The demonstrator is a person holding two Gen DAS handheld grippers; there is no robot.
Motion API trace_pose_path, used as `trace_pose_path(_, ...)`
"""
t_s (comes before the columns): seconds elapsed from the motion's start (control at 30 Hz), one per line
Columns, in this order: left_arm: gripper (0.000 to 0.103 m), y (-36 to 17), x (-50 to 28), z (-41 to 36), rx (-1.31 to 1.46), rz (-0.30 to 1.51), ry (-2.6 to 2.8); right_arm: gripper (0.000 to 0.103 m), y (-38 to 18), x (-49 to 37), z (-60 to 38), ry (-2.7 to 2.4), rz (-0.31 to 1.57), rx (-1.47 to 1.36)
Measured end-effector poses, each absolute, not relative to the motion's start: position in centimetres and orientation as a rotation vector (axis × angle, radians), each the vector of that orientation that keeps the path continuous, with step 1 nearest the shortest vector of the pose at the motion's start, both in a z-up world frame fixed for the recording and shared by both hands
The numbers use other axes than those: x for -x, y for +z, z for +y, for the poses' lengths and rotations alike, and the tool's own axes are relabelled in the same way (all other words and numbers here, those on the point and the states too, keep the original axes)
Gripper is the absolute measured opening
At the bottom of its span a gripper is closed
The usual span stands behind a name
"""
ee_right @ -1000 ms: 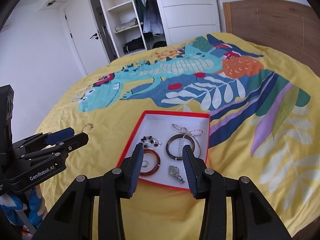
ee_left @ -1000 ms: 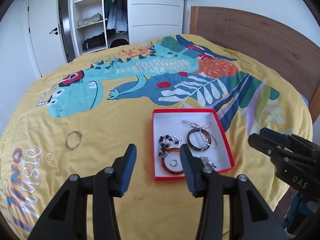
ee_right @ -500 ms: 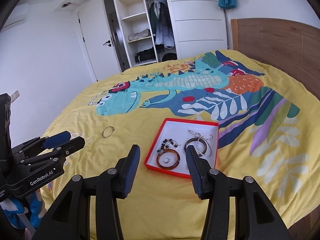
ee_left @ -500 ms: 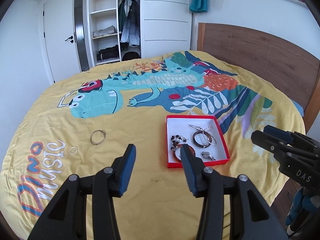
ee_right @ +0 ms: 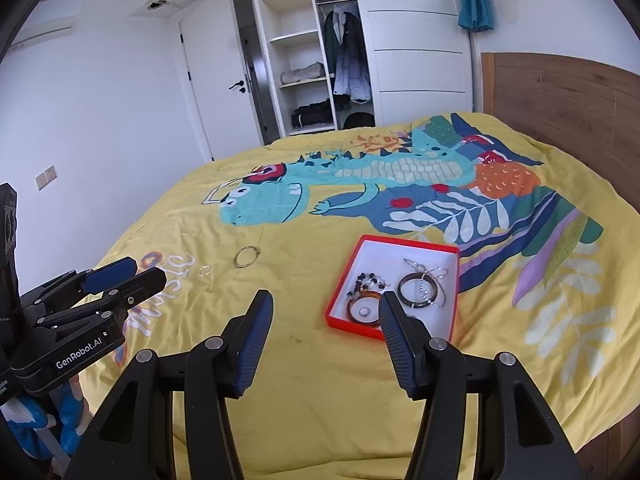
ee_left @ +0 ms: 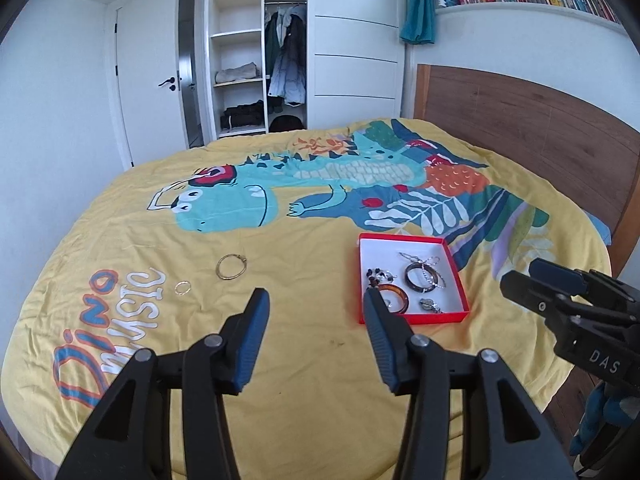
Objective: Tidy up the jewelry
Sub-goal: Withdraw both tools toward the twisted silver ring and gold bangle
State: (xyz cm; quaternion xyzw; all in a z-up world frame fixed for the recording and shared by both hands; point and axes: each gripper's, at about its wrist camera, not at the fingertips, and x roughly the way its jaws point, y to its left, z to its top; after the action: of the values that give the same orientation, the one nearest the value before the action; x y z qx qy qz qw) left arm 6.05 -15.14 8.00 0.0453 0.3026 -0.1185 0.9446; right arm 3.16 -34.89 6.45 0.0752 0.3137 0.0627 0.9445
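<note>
1 red box (ee_left: 454, 314) – 2 bangles inside, 2 rings (ee_left: 231, 267) on bedspread (ee_left: 280, 248)

Left gripper (ee_left: 316, 300) and right gripper (ee_right: 326, 304) side by side, jaws opening, empty.

A yellow bedspread (ee_left: 120, 216) printed with a teal dinosaur (ee_left: 224, 204) and blue, orange and white lettering (ee_left: 108, 320) carries a red box (ee_left: 454, 264) with a white inside, holding an amber bangle (ee_left: 396, 294) and a dark brown one (ee_left: 412, 276).
</note>
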Motion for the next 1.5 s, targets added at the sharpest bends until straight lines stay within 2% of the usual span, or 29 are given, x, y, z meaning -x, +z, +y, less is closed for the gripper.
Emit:
trace_pose_path(0.47, 0.049, 8.0, -5.4, -10.6, -0.045, 0.599, -0.165, 0.060, 6.6, -2.9, -31.1, 0.183, 0.646, -0.122)
trace_pose_path(0.6, 0.049, 8.0, -5.6, -9.7, -0.042, 0.591, -0.143, 0.065, 6.7, -3.3, -30.4, 0.198, 0.644, -0.119)
trace_pose_path(1.5, 0.049, 5.9, -7.5, -2.8, 0.029, 0.619, -0.043, 0.074, 5.6, -5.9, -24.4, 0.282, 0.690, -0.049)
